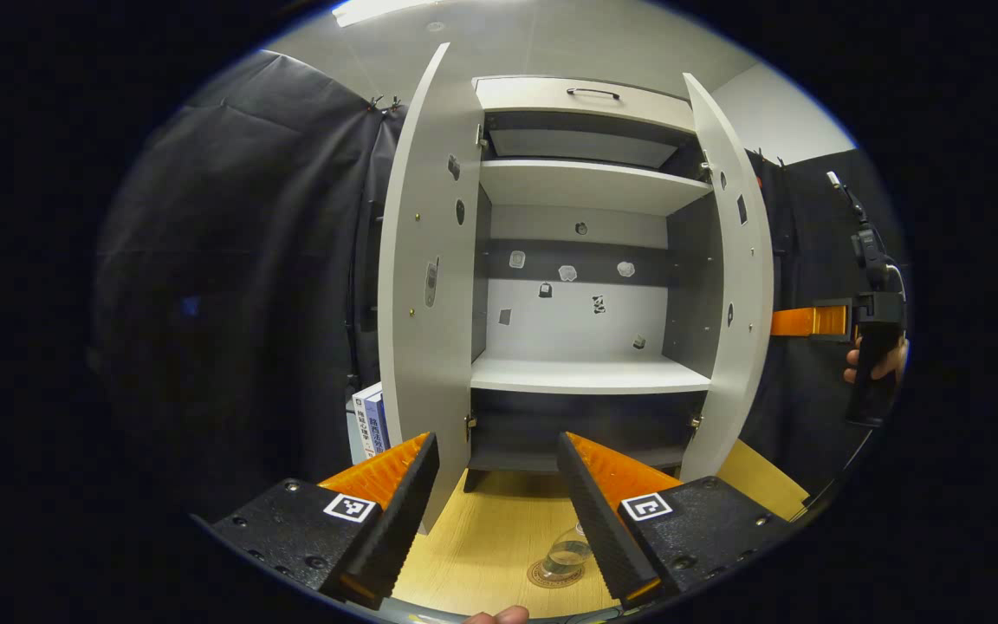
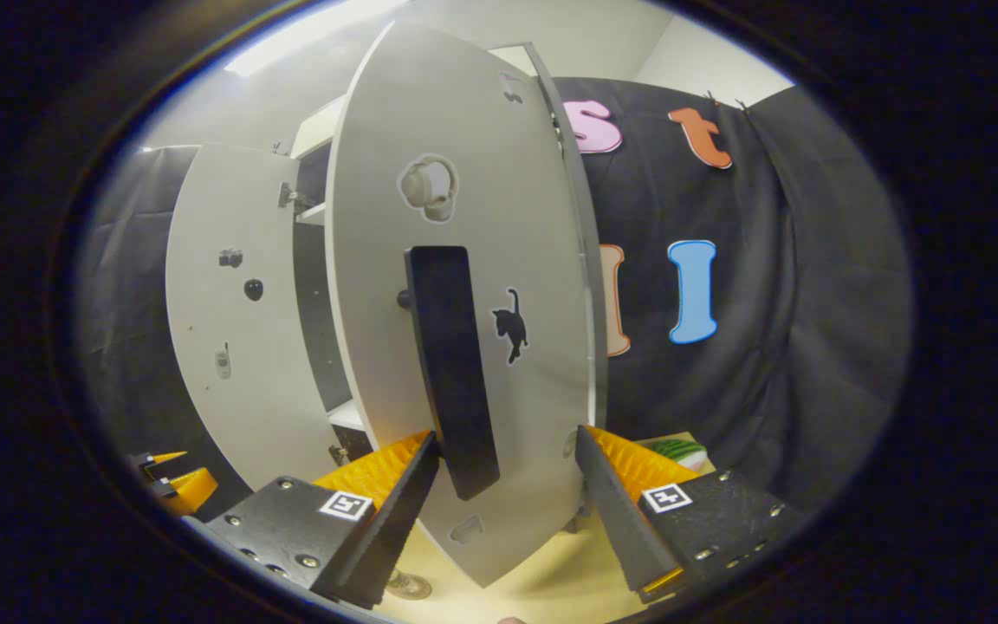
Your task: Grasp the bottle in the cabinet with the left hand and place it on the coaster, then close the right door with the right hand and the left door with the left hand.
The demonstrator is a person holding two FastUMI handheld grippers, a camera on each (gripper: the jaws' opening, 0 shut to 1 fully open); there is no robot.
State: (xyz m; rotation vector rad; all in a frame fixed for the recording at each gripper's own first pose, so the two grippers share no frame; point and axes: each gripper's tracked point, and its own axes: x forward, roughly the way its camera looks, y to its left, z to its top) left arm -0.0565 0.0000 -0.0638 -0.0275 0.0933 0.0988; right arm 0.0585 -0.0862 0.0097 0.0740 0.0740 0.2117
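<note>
The white cabinet stands with both doors swung open. A clear bottle sits on the round coaster on the wooden table, just below my open left gripper, which holds nothing. The left door is left of that gripper's fingers. In the left gripper view a hand holds the right gripper behind the right door. In the right gripper view my right gripper is open, close to the right door's outer face. The door's black handle runs down between its fingers.
Blue and white books stand left of the cabinet's foot. A green and white object lies on the table by the cloth wall. The left gripper's orange fingers show at the lower left beyond the left door.
</note>
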